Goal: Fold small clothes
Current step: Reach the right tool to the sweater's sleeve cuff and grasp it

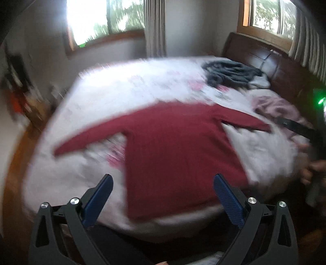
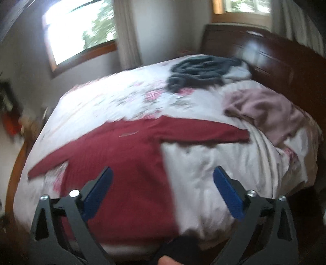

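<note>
one red top, two windows

a bed with a white, pink-flowered cover fills both views. a dark red long-sleeved top lies flat on it, sleeves spread, just ahead of the left gripper and ahead-left of the right gripper. farther ahead lies a crumpled dark grey garment; ahead-right, a rumpled mauve one.
</note>
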Demonstrator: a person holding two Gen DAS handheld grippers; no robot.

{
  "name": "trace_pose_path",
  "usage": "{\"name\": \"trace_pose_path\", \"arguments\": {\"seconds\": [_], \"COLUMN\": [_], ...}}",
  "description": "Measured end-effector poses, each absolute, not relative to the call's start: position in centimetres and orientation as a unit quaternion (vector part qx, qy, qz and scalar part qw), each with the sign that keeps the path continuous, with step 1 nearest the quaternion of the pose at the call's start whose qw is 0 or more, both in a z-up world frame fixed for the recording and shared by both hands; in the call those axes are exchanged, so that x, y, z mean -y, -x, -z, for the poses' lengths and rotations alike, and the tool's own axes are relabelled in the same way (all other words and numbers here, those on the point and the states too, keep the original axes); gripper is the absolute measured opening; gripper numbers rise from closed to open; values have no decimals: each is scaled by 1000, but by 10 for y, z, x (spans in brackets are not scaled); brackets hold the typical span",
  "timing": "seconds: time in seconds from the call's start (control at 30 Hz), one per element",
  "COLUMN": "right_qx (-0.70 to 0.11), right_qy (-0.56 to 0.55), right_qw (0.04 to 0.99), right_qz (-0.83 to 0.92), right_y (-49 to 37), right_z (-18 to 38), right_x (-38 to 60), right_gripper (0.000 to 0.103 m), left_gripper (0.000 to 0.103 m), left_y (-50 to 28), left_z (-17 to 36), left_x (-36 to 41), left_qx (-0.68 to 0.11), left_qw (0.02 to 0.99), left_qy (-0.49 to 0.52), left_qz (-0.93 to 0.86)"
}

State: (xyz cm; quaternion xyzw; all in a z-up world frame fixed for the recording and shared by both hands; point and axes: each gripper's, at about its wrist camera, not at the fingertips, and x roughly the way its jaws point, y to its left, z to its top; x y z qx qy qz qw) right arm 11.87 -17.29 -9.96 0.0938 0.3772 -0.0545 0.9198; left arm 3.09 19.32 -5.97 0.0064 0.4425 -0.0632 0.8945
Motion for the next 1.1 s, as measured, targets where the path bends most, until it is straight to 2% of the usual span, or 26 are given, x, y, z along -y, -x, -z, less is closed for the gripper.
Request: {"name": "trace_pose_path", "arguments": {"seconds": [0.03, 0.1, 0.3, 0.4, 0.57, 0.77, 0.93, 1.1], "right_qx": [-388, -408, -415, -379, -311, -294, -309, -302], "right_qy": [-118, -187, -393, -524, -646, -679, -669, -665], "right_qw": [912, 891, 813, 755, 686, 660, 656, 660], "right_qz": [62, 67, 108, 109, 120, 132, 166, 174], "right_y": [-130, -148, -189, -202, -224, -261, -281, -295], "right_z": [111, 139, 227, 274, 326, 366, 392, 393], "right_x": [195, 242, 374, 436, 500, 535, 549, 553], "right_gripper": [78, 65, 61, 61, 58, 48, 47, 48], "left_gripper": [99, 99, 99, 99, 99, 99, 99, 99], "left_y": [-37, -47, -67, -77, -100, -122, -134, -142], "left_z": [65, 75, 95, 104, 126, 153, 161, 164], "left_x": [-195, -199, -206, -207, -205, -191, -176, -164], "left_qx": [-454, -464, -473, -486, -521, -556, -571, -574], "left_qw": [888, 880, 868, 857, 834, 812, 799, 797], "left_qy": [18, 63, 118, 135, 152, 154, 158, 153], "left_qz": [75, 87, 95, 103, 100, 89, 102, 110]}}
